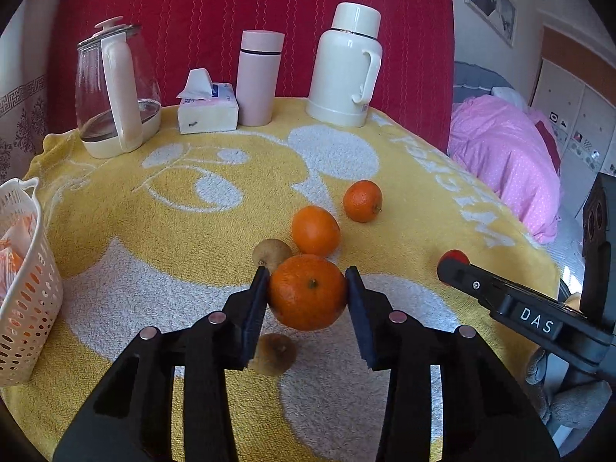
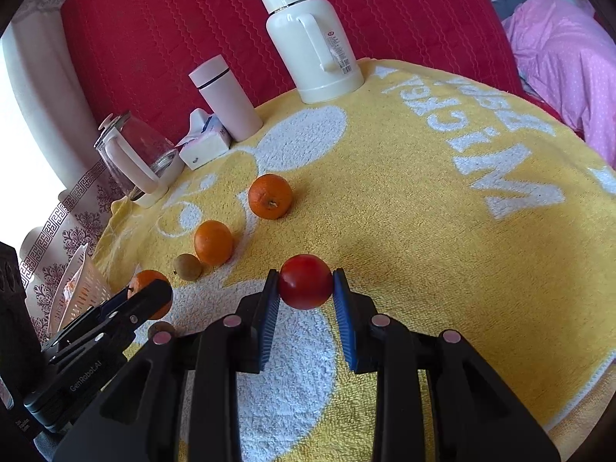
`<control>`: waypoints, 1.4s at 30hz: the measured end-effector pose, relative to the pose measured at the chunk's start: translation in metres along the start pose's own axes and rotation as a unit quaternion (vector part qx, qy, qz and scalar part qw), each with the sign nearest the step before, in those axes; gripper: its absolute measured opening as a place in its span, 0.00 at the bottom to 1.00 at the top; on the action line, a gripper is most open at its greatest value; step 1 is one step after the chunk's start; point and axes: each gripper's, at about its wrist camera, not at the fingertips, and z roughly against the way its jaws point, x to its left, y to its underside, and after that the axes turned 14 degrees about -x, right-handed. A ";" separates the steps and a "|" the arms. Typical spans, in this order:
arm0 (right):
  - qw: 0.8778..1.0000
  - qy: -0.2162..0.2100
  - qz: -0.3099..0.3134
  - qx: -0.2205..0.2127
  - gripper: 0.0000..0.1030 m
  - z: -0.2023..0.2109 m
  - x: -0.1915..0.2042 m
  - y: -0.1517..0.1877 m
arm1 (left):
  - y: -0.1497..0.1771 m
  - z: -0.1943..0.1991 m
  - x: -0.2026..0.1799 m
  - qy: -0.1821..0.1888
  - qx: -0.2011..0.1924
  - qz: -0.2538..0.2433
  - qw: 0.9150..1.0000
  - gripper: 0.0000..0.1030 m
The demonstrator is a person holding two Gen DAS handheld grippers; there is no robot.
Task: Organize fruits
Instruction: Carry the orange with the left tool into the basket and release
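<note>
Both grippers clamp fruit, lifted for sorting.
Left gripper (image 1: 308, 292) squeezes a mandarin (image 1: 308, 292); right gripper (image 2: 306, 288) pinches a red fruit (image 2: 305, 286), perhaps a tomato. Farther off lie two mandarins (image 1: 315, 230), probably basket-bound (image 1: 27, 308).

An orange (image 1: 308, 292) is held between the left claw's (image 1: 308, 288) pads, stem up, above a brown kiwi (image 1: 273, 352). Two more oranges (image 1: 315, 231) (image 1: 362, 201) and another kiwi (image 1: 271, 254) lie on the towel-covered desk. A red fruit (image 2: 305, 287) (apple or tomato, hard to tell) sits clamped in the right claw (image 2: 306, 288).
</note>
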 end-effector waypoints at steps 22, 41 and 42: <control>0.997 -0.029 0.070 -0.027 0.27 0.014 0.031 0.007 | -0.037 0.088 0.107 -0.207 -0.121 0.098 0.966 0.40; 0.997 -0.029 0.071 -0.020 0.27 0.010 0.032 0.009 | -0.028 0.131 0.191 -0.302 -0.138 0.189 0.924 0.74; 0.997 -0.029 0.072 -0.020 0.27 0.010 0.032 0.009 | -0.028 0.133 0.193 -0.302 -0.139 0.190 0.924 0.74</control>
